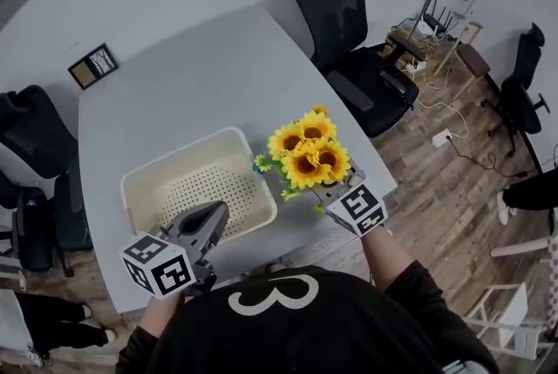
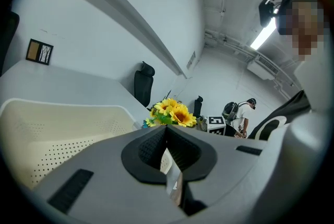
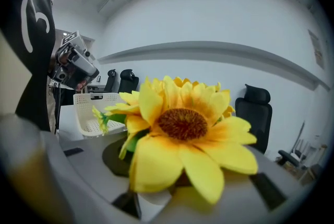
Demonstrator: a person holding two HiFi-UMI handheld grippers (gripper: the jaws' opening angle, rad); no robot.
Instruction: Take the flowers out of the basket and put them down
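Holding the sunflowers at their base, the right gripper has its jaws closed on the bunch. In the right gripper view the foremost bloom spreads over the jaw tips and hides the stems. The bunch stands upright outside the basket, just beside its right wall and over the white table near the table's right edge. Whether the stems touch the tabletop cannot be told. The cream basket, with a perforated floor, sits on the near part of the table. The left gripper points in over the basket's near rim, its jaws brought together with nothing between them. A black office chair stands beyond the table's far right side.
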